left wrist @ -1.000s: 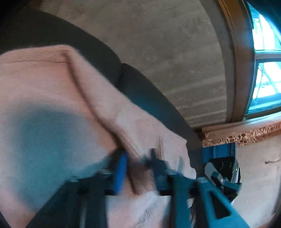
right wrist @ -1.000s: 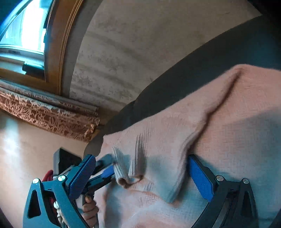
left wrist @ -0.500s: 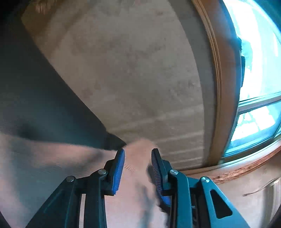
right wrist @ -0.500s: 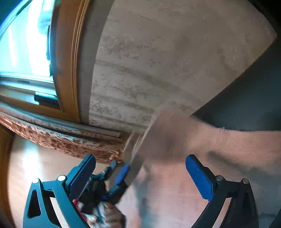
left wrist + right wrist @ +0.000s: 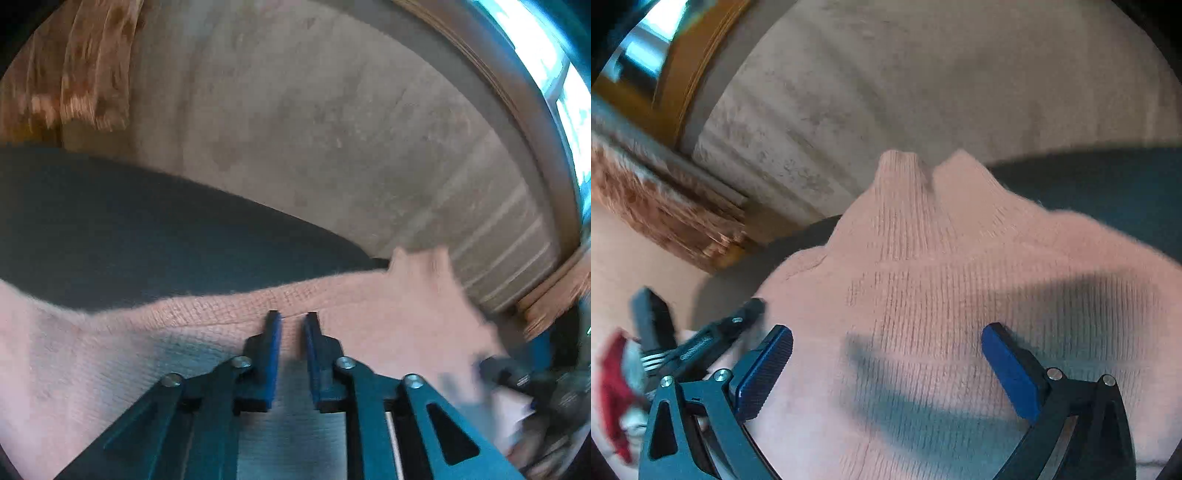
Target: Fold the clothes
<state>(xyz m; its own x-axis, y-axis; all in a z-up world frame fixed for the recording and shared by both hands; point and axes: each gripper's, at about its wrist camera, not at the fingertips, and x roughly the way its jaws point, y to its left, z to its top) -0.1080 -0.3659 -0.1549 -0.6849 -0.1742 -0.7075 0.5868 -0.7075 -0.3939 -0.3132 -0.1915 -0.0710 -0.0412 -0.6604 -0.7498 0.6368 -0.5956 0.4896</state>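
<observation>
Left tool (image 5: 292, 321) pinching pink sweater (image 5: 960, 295) edge, right tool (image 5: 886, 354) spread wide, lower sweater cut off.

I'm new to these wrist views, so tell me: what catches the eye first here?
The pink knit garment fills the lower half of both views, draped over a dark cushion. The left gripper sits nearly shut on a fold of it, while the right gripper gapes wide over the cloth. A bright window glares at the left view's upper right.
</observation>
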